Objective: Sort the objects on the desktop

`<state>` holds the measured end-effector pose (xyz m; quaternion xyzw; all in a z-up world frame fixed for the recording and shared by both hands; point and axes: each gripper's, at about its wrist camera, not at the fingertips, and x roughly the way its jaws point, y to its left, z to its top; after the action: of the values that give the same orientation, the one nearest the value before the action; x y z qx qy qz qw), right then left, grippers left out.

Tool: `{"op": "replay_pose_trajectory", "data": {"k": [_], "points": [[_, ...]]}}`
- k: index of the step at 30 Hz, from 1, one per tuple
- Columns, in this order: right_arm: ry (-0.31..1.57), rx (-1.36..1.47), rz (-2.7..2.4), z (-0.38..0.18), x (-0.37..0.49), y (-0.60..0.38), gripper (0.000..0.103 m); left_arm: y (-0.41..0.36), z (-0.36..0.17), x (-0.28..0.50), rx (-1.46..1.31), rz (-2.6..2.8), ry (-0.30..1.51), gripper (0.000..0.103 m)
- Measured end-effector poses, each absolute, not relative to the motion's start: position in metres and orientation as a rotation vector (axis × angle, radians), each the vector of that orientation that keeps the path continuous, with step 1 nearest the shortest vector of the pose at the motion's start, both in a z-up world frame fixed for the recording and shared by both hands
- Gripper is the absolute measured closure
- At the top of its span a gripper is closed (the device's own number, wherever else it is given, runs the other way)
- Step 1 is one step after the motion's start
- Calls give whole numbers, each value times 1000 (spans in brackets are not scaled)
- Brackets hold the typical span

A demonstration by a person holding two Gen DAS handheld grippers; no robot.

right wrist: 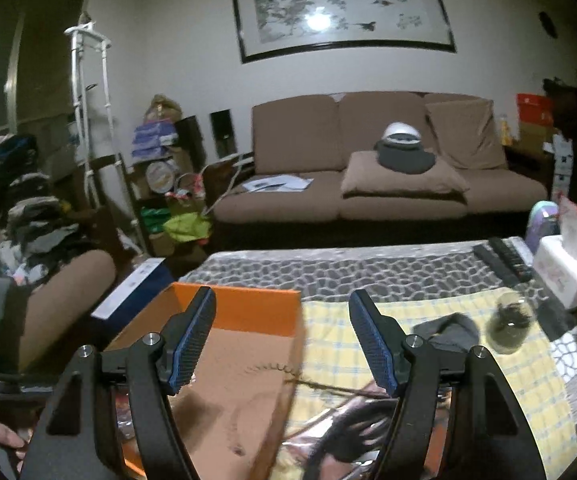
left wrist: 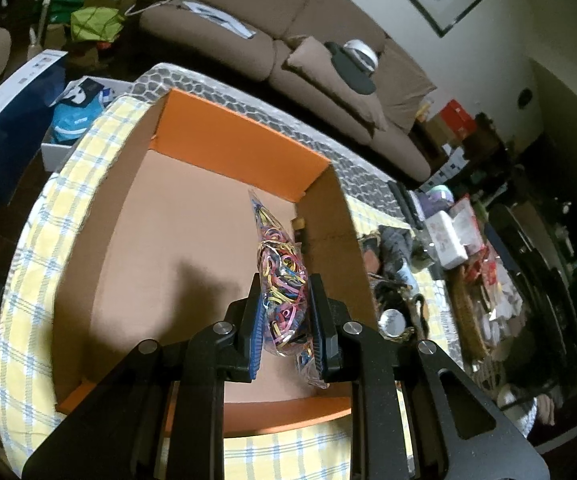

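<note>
Left wrist view: the left hand-held gripper [left wrist: 284, 320], at lower centre of the frame, is clamped on a clear bag of rubber bands [left wrist: 280, 280], multicoloured, w/ the bag's top poking up past the fingertips toward frame centre. The bag hangs over the open orange cardboard box [left wrist: 240, 136], which fills the middle of the frame; its brown floor looks bare except for the gripper's shadow. The box sits on a surface covered w/ a yellow checked cloth [left wrist: 28, 280].

Right wrist view: the right hand-held gripper [right wrist: 282, 340], at lower centre, has its jaws wide apart and holds nothing. Below it, blurred, are dark items, poss. a hair clip; can't tell exactly. A grey cloth [right wrist: 448, 330] and a glass jar [right wrist: 510, 328] lie at centre right on the checked cloth.

Step in hand, as I judge it: dropping the bag into the box. Next move prob. calls for lowering a bit, then opening the left jaws so the bag falls inside the walls.
</note>
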<state>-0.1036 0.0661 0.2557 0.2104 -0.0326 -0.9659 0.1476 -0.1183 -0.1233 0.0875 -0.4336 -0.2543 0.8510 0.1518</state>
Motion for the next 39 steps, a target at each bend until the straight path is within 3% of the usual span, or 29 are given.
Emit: {"op": "replay_pose_trajectory", "data": {"k": [8,10,12,17,27,39], "points": [[-6,691,-2754,246,-113,51,31,-123,65,-128,-1411,2437,-670,85],[-18,731,-2773,242,-116,61,30,-120,61,-129,-1443,2443,-649,80],[-48,786,-2793,238,-123,71,29,-119,61,-129,-1449,2454,-653,65],[-167,907,-2817,222,-135,99,28,-120,69,-126,-1402,2482,-696,47],[-196,1138,-2763,185,-156,110,28,-86,67,-150,-1349,2447,-722,47],[-163,1333,-2662,150,-168,113,28,-53,35,-183,-1577,2388,-608,49]]}}
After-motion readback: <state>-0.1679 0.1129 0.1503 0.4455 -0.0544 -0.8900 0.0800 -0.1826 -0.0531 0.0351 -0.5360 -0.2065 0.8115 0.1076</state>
